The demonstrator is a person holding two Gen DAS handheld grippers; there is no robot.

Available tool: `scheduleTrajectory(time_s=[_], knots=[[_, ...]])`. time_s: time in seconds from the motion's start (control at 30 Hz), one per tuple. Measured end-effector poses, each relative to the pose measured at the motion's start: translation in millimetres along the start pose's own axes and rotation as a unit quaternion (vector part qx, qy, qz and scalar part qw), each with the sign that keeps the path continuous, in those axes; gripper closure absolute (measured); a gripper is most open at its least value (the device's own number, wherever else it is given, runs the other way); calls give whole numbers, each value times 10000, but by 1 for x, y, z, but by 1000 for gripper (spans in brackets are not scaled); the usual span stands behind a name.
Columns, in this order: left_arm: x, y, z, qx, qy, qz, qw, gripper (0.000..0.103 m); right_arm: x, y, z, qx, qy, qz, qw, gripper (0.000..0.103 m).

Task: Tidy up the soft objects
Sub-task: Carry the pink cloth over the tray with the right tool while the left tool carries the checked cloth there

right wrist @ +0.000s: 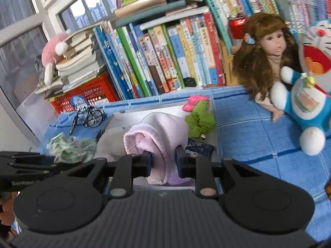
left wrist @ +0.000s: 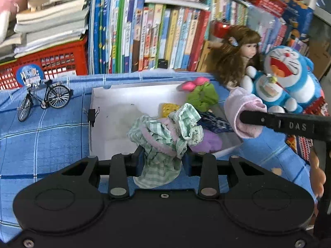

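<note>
Both views are bright, lit by even daylight. The source is the window [right wrist: 41, 20] up and left of the right gripper's fingers; its panes are near blown out. Shadows are soft: only a faint grey patch on the white box floor [left wrist: 115, 119] ahead-left of the left fingers. No hard glare, just a mild sheen on the book spines [left wrist: 144, 41] beyond the fingers. Strong fisheye: the shelf lines bow and the corners go dark and stretched. Motion blur smears the blue plush toy [right wrist: 310, 103] far right of the right fingers, plus the top-left edge of the left view. The centre near the fingers is fairly sharp, with slight compression softness overall.
</note>
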State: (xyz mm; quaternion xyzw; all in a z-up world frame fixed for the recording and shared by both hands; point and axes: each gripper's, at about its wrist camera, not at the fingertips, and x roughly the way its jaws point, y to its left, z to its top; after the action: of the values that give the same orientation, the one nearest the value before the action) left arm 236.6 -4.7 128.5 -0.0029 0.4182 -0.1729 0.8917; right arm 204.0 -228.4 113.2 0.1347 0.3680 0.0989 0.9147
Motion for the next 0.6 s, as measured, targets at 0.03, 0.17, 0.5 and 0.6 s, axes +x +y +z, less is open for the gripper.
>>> scheduleTrajectory(time_s=[0.03,0.17,0.5,0.6], knots=[[6,2,2,-31,17,15,10000,69,6,1,1,-14,48,13,10000,76],[28,10,12,-100,60,145,9998,69,27,7,5,-92,153,13,9998,75],[82,23,28,-196,305,305,9989,69,73,16,11,-352,454,-78,9983,75],[92,24,33,-174,317,308,9989,68,83,18,13,-448,510,-81,9977,75]])
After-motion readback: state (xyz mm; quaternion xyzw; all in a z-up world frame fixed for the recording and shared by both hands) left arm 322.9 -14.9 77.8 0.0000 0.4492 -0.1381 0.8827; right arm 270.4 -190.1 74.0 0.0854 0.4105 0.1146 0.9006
